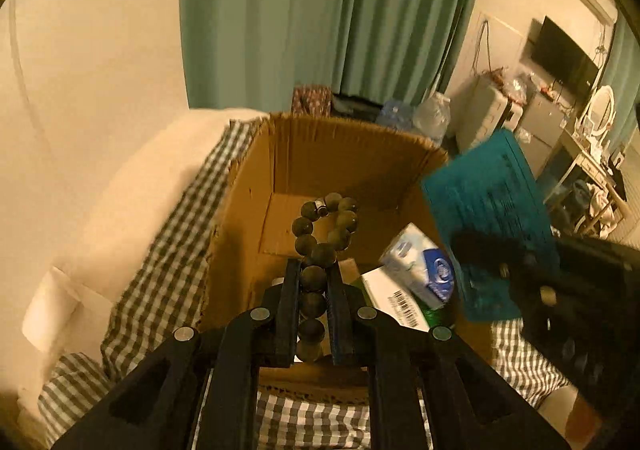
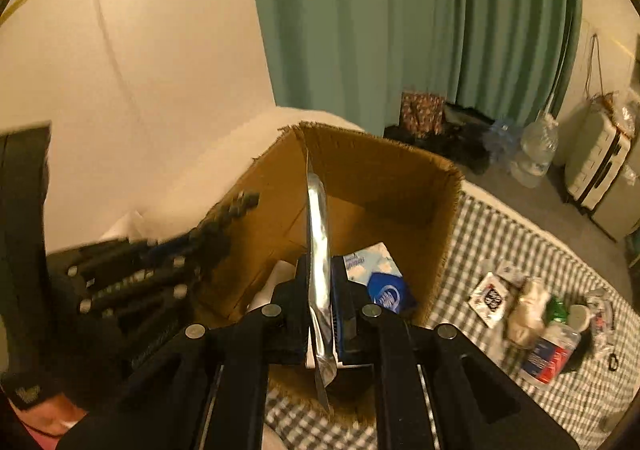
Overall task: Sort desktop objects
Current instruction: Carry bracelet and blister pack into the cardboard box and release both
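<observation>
Midway: left tool (image 1: 314, 270) clenched a bead bracelet (image 1: 326, 226) and right tool (image 2: 320, 270) a foil packet (image 2: 319, 250) over the cardboard box (image 2: 380, 178), tissue pack (image 2: 380, 274) already inside, clutter (image 2: 540, 314) left on the bed.

The cardboard box (image 1: 320, 154) is matt brown corrugated paper with rough, frayed cut edges. The bead bracelet (image 1: 324, 226) looks like dull dark wood or stone, faintly polished. The flat packet (image 2: 319, 250) is glossy silvery foil on its edge side, matt teal on its face. Woven checked cloth (image 2: 500, 242) covers the bed; both claws are matt black plastic with metal pins
</observation>
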### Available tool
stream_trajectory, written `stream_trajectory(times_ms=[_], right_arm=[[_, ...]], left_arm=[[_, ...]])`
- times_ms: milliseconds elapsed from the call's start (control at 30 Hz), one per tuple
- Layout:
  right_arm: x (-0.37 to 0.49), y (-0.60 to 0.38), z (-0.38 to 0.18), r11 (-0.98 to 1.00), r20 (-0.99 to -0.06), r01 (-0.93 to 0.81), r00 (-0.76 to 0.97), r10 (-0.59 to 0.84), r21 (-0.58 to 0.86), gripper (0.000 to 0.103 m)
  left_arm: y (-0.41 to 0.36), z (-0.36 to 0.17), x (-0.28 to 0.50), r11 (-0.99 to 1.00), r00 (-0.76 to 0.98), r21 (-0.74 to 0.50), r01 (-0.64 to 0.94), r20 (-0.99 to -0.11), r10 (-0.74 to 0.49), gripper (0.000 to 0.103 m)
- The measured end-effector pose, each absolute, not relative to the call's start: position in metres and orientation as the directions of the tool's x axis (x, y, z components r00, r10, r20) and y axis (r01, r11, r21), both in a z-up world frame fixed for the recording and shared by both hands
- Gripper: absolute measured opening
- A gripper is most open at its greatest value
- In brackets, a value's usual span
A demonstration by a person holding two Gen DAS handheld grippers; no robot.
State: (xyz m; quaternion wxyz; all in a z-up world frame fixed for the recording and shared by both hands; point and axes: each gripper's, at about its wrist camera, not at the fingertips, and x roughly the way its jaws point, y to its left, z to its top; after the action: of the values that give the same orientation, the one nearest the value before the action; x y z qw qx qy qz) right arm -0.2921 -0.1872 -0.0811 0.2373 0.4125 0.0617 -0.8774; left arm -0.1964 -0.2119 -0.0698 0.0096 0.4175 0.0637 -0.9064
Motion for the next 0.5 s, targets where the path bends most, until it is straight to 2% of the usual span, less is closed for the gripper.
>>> stream_trajectory(times_ms=[67,100,133,167,200,400,500], right_arm=[[-0.307,-0.188,-0.087,-0.885,-0.752,0.452,-0.545,-0.372,0.110,0.009],[-0.315,-0.188,-0.089,-0.885,-0.748,0.448,-0.543,-0.381,0.125,0.017],[-0.318,-0.188,-0.088,-0.887,-0.745,0.443,-0.547,-0.382,0.130,0.029],[-0.323,-0.187,-0.086,-0.894,-0.740,0.429,-0.558,-0.375,0.129,0.064],[-0.322,-0.186,-0.082,-0.901,-0.731,0.416,-0.574,-0.368,0.127,0.082],[-0.318,-0.161,-0.068,-0.922,-0.685,0.366,-0.638,-0.350,0.130,0.082],[-0.307,-0.141,-0.068,-0.941,-0.688,0.317,-0.657,-0.307,0.116,0.082]], left_arm=[[-0.208,-0.076,-0.201,-0.993,-0.645,-0.106,0.054,-0.763,0.046,0.013],[-0.207,-0.077,-0.202,-0.993,-0.645,-0.107,0.051,-0.762,0.049,0.018],[-0.209,-0.076,-0.203,-0.993,-0.645,-0.111,0.048,-0.763,0.054,0.038],[-0.209,-0.077,-0.204,-0.993,-0.640,-0.112,0.047,-0.766,0.056,0.052],[-0.209,-0.078,-0.204,-0.993,-0.638,-0.107,0.057,-0.768,0.046,0.077],[-0.203,-0.069,-0.193,-0.995,-0.658,-0.088,0.044,-0.752,0.038,0.082],[-0.190,-0.058,-0.183,-0.995,-0.669,-0.094,0.025,-0.741,0.053,0.089]])
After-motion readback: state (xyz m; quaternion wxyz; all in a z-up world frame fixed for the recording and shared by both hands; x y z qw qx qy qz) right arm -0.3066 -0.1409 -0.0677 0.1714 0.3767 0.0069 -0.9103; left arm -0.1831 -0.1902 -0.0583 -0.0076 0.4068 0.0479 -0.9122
